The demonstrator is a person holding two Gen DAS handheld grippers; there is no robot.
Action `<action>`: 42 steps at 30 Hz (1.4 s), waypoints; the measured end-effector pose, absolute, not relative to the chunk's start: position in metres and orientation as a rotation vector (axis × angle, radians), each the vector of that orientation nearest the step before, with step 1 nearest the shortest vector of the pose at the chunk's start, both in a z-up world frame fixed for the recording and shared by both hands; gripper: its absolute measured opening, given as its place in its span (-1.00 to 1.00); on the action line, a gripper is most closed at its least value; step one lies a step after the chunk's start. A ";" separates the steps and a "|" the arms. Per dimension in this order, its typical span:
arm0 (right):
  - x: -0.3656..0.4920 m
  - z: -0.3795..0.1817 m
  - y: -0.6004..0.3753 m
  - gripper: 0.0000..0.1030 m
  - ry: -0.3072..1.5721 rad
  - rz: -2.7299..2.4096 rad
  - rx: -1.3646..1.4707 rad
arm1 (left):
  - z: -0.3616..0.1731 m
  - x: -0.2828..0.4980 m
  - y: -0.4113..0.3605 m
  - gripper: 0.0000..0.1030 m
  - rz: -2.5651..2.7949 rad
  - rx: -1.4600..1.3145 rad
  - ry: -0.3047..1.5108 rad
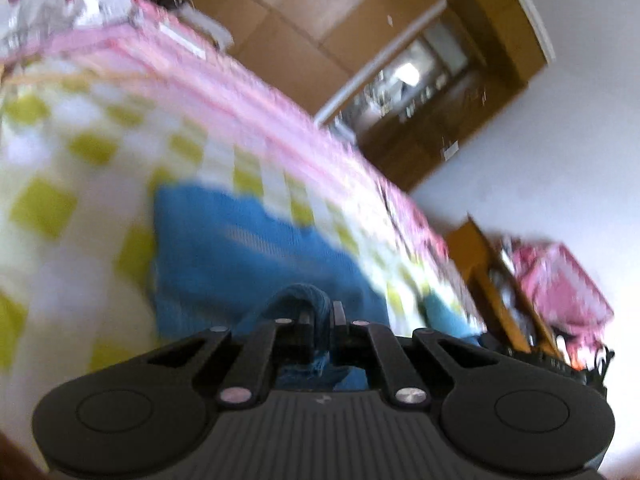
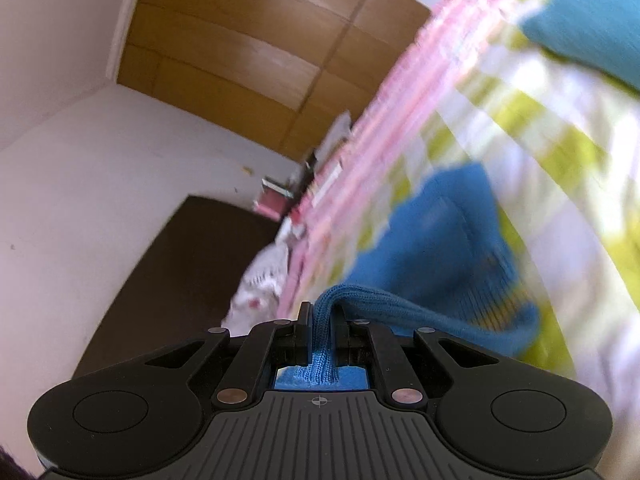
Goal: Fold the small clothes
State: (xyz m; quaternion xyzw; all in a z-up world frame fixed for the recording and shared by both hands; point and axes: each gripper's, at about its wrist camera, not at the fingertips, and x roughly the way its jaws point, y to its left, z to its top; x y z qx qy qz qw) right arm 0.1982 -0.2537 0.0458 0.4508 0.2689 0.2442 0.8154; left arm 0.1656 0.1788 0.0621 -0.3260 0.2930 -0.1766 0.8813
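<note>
Here the left tool [image 1: 320, 314] pinches a fold of the blue knit garment [image 1: 256, 248], as does the right tool [image 2: 322, 316]; the rest lies mid-frame on the checked bedspread [image 1: 80, 152] (both views blurred); seemingly mid-fold, next laying the lifted edge across evenly.

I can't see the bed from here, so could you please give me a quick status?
Left gripper and right gripper both shut on blue knitted garment. Garment partly lifted off checked yellow-white blanket. Nothing in the way.

A home bedroom: a bed [image 1: 80, 152] with checked bedding, wooden wardrobe doors [image 2: 240, 52], white walls.
</note>
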 end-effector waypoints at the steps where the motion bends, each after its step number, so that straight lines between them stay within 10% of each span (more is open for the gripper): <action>1: 0.209 0.049 -0.252 -0.83 0.561 0.518 0.961 | 0.065 0.175 0.182 -0.77 -0.352 -0.681 0.592; 26: 0.357 0.005 -0.218 -0.74 0.664 0.221 0.836 | 0.014 0.300 0.203 -0.74 -0.018 -0.646 0.665; 34: 0.353 0.011 -0.233 -0.41 0.643 0.225 0.850 | 0.031 0.284 0.204 -0.40 0.034 -0.582 0.610; 37: 0.350 0.015 -0.230 0.04 0.625 0.247 0.785 | 0.032 0.271 0.192 -0.40 0.000 -0.538 0.606; 42: 0.350 0.024 -0.222 0.06 0.617 0.233 0.658 | 0.028 0.266 0.161 -0.37 -0.021 -0.374 0.640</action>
